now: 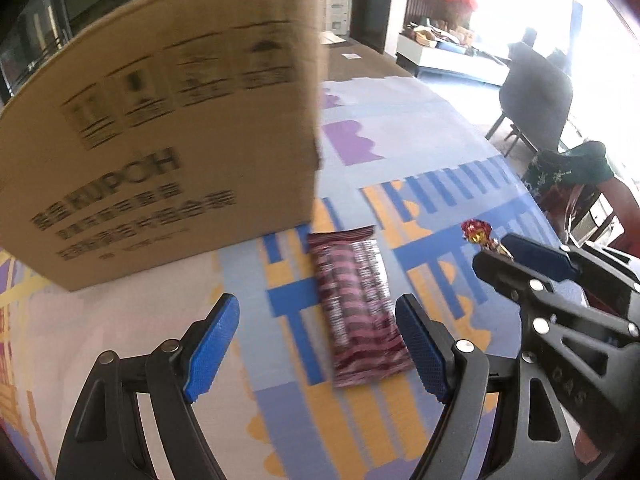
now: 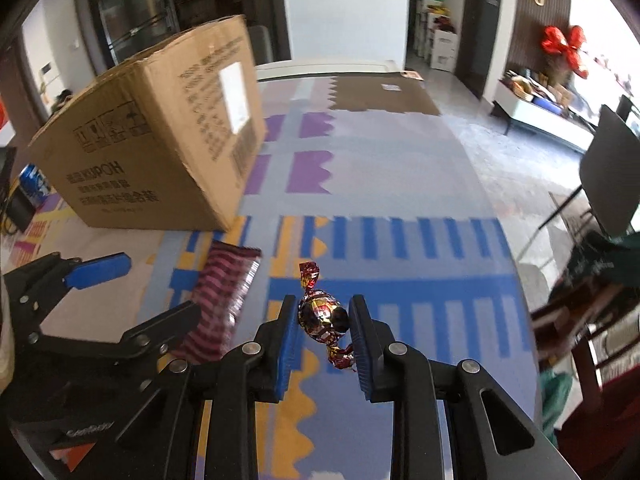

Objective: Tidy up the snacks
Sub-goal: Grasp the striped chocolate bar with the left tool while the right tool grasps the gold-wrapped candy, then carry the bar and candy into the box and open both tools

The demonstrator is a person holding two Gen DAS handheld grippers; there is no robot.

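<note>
A round candy in shiny red and gold foil (image 2: 322, 314) sits squeezed between the blue pads of my right gripper (image 2: 324, 318), which is shut on it above the patterned tablecloth. In the left wrist view that gripper (image 1: 505, 249) reaches in from the right with the candy (image 1: 476, 234) at its tip. A flat snack packet with pink and dark red stripes (image 1: 358, 306) lies on the cloth. My left gripper (image 1: 318, 322) hovers over it, open, one finger on each side, pads not touching. The packet (image 2: 224, 300) shows left of the candy in the right wrist view.
A large brown cardboard box (image 1: 160, 148) stands on the table (image 2: 360, 184) to the left, just behind the packet. A blue can (image 2: 34, 184) sits left of the box. Chairs with draped clothing (image 1: 568, 168) stand off the table's right edge.
</note>
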